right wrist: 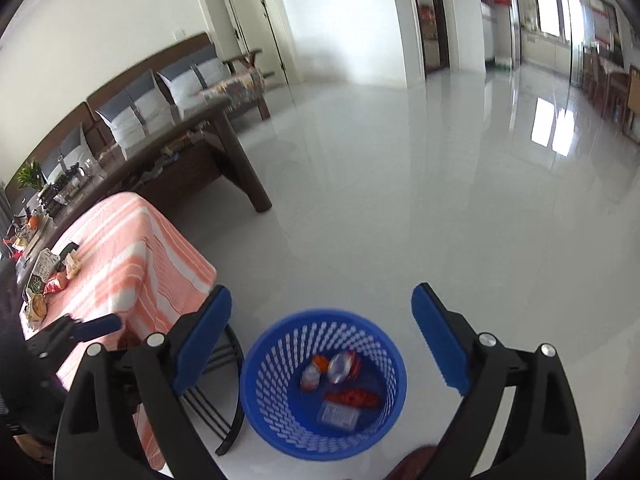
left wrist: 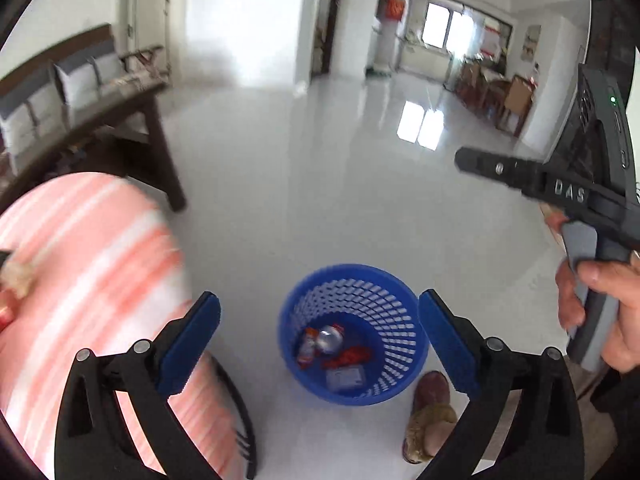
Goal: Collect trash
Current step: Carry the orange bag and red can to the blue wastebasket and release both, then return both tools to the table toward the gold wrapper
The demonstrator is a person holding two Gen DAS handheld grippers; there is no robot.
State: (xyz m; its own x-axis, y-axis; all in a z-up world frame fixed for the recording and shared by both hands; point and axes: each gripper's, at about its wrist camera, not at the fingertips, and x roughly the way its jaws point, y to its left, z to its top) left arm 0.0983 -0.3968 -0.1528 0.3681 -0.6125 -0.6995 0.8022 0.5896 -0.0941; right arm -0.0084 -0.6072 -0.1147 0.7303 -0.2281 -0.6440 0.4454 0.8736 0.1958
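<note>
Both your grippers, left (left wrist: 320, 336) and right (right wrist: 322, 340), hang over the bin (right wrist: 256, 392) with fingers wide and empty. The bin on the floor already holds a can (right wrist: 343, 366), a small bottle (right wrist: 312, 376), a red wrapper (right wrist: 354, 398) and a flat packet (right wrist: 338, 416). Further left, more trash (right wrist: 52, 280) waits on the striped desk (right wrist: 132, 248). Swinging back there, you could clip the desk's edge or knock the light bin over with your slipper (left wrist: 430, 412), just beside it.
</note>
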